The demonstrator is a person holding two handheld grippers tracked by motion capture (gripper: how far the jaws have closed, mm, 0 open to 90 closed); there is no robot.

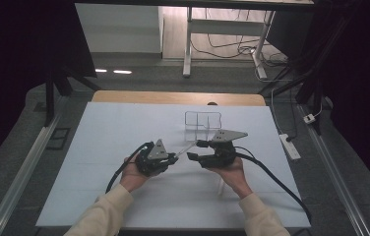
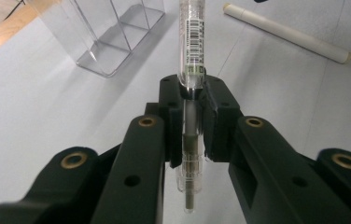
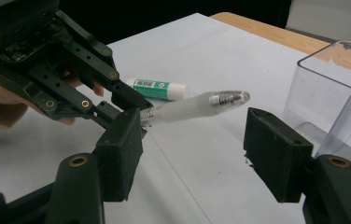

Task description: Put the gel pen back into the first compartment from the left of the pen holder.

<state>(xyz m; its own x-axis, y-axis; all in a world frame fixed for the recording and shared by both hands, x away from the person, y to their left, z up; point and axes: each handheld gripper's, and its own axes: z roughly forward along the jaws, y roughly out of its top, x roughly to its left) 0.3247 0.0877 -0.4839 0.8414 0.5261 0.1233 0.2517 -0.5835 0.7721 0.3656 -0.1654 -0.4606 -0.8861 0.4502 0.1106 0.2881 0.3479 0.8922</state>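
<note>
High view: your left gripper [image 1: 177, 158] sits just left of the table's centre, jaws pointing toward 2 o'clock and clamped on a clear pen [image 1: 187, 147] that slants up toward the right gripper [image 1: 193, 150], which faces it from 3 o'clock with its jaws spread apart around the pen's far end. A clear divided box [image 1: 202, 124] stands at 12 o'clock from the two grippers on the white table [image 1: 104, 142], and a pale stick [image 1: 220, 187] lies at 5 o'clock, near your right forearm. Left gripper view: the two black jaws are closed on the clear pen [image 2: 192, 56], which runs from 6 o'clock straight to 12 o'clock; its barcode label shows above the pads and its inner refill below them. The clear divided box [image 2: 103, 37] stands at 11 o'clock, and a cream-coloured stick [image 2: 288, 32] lies at 1 o'clock on the table. Right gripper view: your own jaws stand wide apart, one at 7 o'clock and one at 4 o'clock, with the frosted tip of the pen [image 3: 201, 105] hanging between them, touching neither pad so far as can be told. The left gripper [image 3: 142, 116] holds the pen from 10 o'clock; a green-labelled white tube [image 3: 159, 88] lies on the table behind it, and the clear box [image 3: 332, 98] stands at 3 o'clock.
</note>
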